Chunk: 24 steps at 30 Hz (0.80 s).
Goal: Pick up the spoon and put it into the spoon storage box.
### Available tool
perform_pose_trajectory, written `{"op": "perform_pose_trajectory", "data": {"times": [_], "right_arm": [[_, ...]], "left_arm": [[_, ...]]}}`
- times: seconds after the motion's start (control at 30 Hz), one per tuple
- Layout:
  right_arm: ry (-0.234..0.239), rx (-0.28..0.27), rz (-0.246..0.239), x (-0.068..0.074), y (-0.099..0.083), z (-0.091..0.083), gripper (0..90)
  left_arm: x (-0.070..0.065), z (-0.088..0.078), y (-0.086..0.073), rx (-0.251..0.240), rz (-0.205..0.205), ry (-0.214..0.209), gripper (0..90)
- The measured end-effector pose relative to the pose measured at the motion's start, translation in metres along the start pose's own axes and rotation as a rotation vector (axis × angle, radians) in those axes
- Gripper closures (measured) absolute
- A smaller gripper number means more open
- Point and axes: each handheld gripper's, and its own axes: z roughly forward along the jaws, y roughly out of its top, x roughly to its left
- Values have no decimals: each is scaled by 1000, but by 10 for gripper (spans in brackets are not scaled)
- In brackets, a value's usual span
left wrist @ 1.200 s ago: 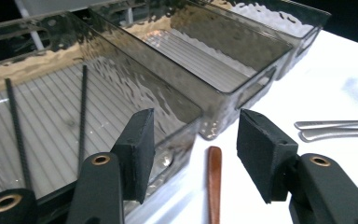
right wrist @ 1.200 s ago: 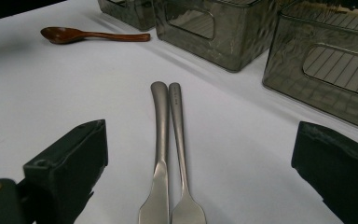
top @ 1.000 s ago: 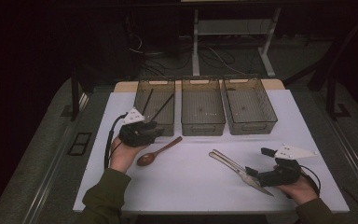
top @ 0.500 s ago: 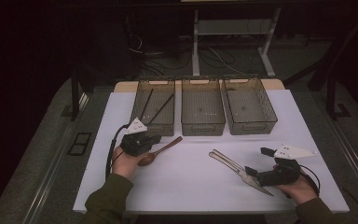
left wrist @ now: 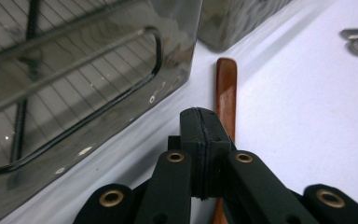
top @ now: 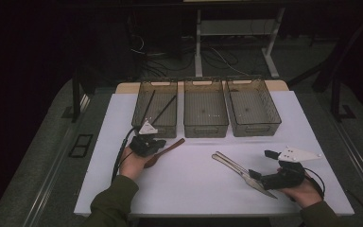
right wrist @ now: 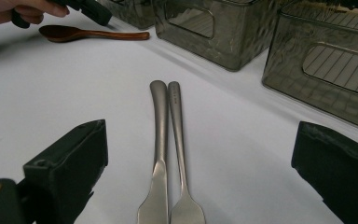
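Left gripper [top: 147, 144]: jaws just closed, now pressed flat together over the wooden spoon [top: 164, 152], with nothing visibly between them. The spoon lies on the white table cover [top: 189, 194] at 6 o'clock of the left bin [top: 155, 109], its flat brown handle pointing toward 2 o'clock. That bin's wall stands close beside the gripper.

Right gripper [top: 263, 181]: jaws wide apart, straddling the metal knife [right wrist: 157, 154] and fork [right wrist: 181, 158], which lie side by side, touching.

Three smoky translucent ribbed plastic bins sit in a row. The left one holds dark chopsticks [top: 163, 109]; the middle bin [top: 205, 108] and right bin [top: 253, 107] look bare.
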Motion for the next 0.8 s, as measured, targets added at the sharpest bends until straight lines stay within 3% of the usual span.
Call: {"op": "perform_pose_trajectory", "data": {"times": [0.3,0.8], "right_arm": [[-1,2,2,0,0,0,31],[-2,0,1,-1,0,0,31]], "left_arm": [[-1,6,5,32,23,10,887],[-8,18,17,105,92,-40,888]]}}
